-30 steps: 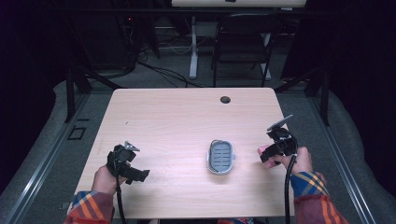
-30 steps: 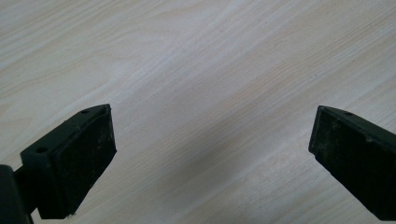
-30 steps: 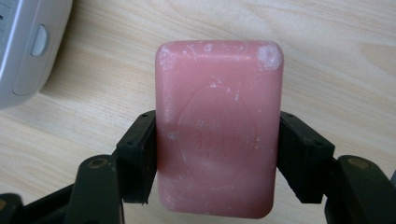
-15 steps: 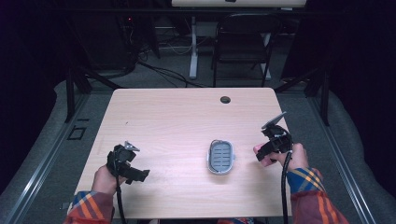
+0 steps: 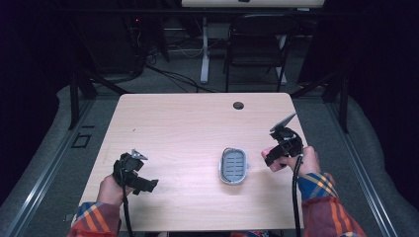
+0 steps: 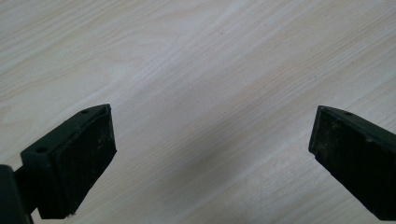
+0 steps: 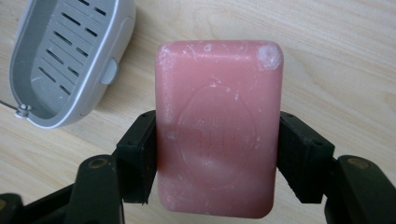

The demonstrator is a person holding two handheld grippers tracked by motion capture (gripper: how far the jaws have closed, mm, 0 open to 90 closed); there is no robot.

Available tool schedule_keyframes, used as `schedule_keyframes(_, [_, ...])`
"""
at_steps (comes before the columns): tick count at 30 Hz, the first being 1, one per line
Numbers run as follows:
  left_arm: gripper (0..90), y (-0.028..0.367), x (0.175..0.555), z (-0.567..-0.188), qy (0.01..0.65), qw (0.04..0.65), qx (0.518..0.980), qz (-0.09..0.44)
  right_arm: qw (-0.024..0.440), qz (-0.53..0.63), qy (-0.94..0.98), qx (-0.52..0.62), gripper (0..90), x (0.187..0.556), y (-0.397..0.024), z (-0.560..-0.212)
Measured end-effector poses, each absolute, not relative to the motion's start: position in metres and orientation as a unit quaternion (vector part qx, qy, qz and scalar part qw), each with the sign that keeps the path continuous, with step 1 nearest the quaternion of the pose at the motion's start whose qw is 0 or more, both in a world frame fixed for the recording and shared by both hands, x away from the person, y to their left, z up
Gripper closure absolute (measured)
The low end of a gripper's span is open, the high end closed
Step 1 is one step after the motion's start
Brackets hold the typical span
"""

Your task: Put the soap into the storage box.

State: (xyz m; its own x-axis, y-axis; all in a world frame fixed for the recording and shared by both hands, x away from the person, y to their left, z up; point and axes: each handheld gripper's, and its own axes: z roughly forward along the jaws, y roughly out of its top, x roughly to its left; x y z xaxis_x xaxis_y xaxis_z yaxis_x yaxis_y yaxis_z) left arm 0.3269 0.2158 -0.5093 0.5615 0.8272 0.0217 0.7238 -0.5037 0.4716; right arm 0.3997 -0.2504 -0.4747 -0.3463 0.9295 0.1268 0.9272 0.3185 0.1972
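Right gripper (image 7: 218, 154) clamped on a pink soap bar (image 7: 218, 126); left gripper (image 6: 212, 154) released, holding nothing.

The jaws press the bar's two long sides, its embossed face turned to the right gripper view, above bare wood. The bar hangs near the table's (image 5: 173, 123) right edge, just right of a grey slotted soap dish (image 5: 233, 165), apart from it. The dish sits empty, right of centre toward the near edge. The left gripper's jaws stand wide apart over bare wood by the near left corner.
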Motion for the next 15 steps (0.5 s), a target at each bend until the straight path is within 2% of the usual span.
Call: schedule_keyframes(15, [0.6,0.215,0.327,-0.510,0.450,0.206,0.861,0.123,0.001,0.120,0.822,0.556,36.4,0.404,-0.233,-0.469])
